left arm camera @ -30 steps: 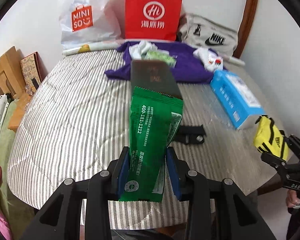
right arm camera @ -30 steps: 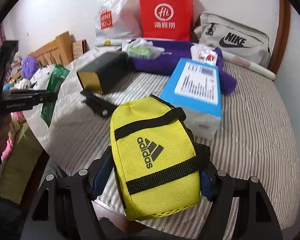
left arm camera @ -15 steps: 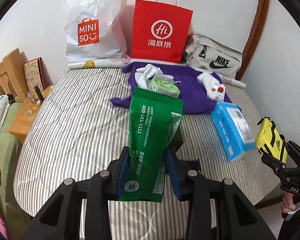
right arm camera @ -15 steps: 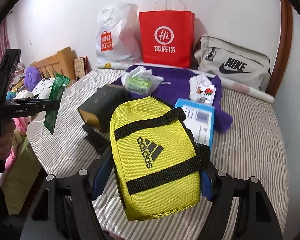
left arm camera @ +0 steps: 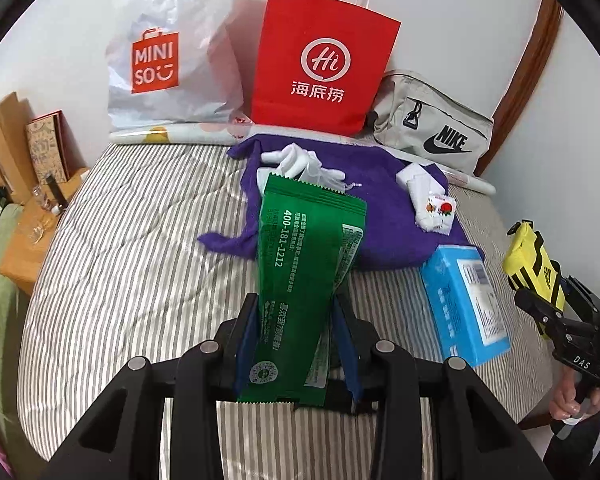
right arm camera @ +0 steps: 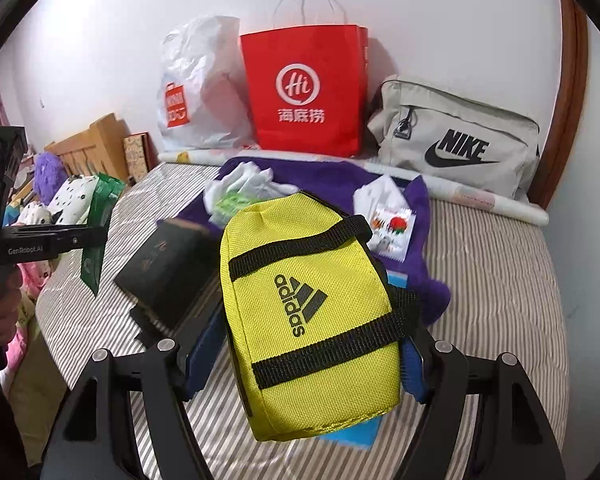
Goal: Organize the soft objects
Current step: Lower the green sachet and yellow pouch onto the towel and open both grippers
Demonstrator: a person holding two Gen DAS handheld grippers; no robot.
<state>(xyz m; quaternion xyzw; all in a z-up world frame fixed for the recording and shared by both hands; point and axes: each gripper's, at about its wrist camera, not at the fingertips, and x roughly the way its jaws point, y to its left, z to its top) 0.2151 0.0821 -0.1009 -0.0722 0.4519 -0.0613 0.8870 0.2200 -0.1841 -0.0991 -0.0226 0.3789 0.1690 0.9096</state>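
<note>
The left gripper [left arm camera: 296,344] has its blue-padded jaws pinching the lower part of a flat green foil sachet with white print [left arm camera: 306,284], which stands upright above the grey-and-white striped bed cover [left arm camera: 132,248]. The right gripper [right arm camera: 304,356] pinches a bright yellow nylon Adidas pouch with black straps [right arm camera: 306,316] from both sides, holding it lifted over the same bed. Each camera catches the other tool: the left wrist view shows the right gripper and its yellow pouch edge-on at the far right, and the right wrist view shows the left gripper with the green sachet hanging at the far left. Just beyond the pouch, the right wrist view shows a dark, book-like box with gold lettering [right arm camera: 168,268] lying on the stripes; the sachet hides this box in the left wrist view. The light blue rectangular box with printed text [left arm camera: 464,300] lies in full sight in the left wrist view, while in the right wrist view only blue slivers of it peek out from behind the pouch. Farther back a purple towel [left arm camera: 384,216] lies spread and rumpled, with a crumpled white plastic bag [left arm camera: 300,164] and a folded white cloth with a strawberry print [left arm camera: 432,204] on it. Against the wall stand a white Miniso plastic bag [left arm camera: 172,52], a red paper carrier bag with white handles [left arm camera: 324,64] and a beige Nike fabric bag [left arm camera: 432,128]. Only the right wrist view shows a fluffy purple toy [right arm camera: 50,172] by the wooden headboard [right arm camera: 96,148].
</note>
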